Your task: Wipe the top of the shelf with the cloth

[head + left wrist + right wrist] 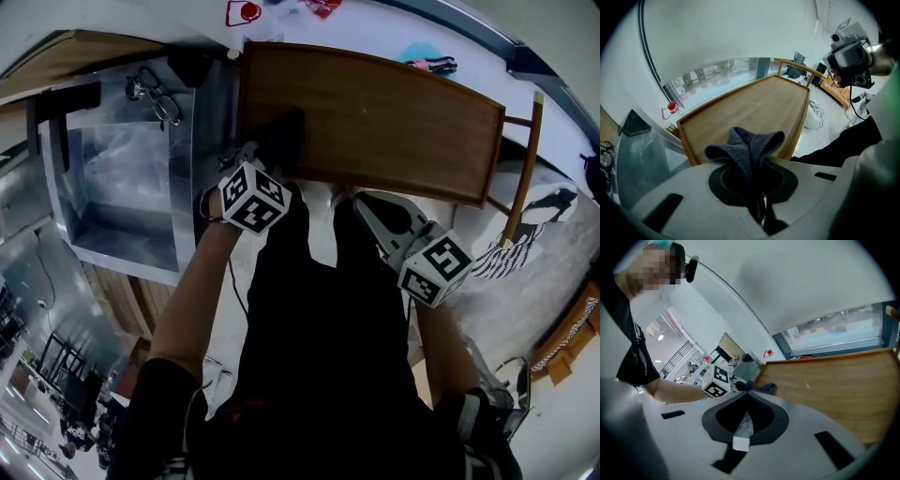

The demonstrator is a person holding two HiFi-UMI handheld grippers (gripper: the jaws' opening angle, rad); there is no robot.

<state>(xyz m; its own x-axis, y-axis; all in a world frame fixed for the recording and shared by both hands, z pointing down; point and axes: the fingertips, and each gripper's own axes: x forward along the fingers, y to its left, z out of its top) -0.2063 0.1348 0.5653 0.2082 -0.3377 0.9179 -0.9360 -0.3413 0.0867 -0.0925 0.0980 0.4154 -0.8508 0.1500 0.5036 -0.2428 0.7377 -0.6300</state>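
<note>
The wooden shelf top [375,117] lies in front of me, brown and bare. My left gripper [262,155] is at its near left corner, shut on a dark grey cloth [281,136]. In the left gripper view the bunched cloth [750,147] sticks up from between the jaws, over the shelf top [754,110]. My right gripper [364,204] hangs just short of the shelf's near edge, apart from the cloth. Its jaws stand together in the right gripper view [745,397], nothing held. That view also shows the cloth [758,388] at the shelf corner.
A clear plastic box [122,178] stands against the shelf's left side, with a pair of glasses [155,94] on it. A wooden post [525,169] rises at the shelf's right end. A zebra-striped thing [506,253] lies on the floor to the right.
</note>
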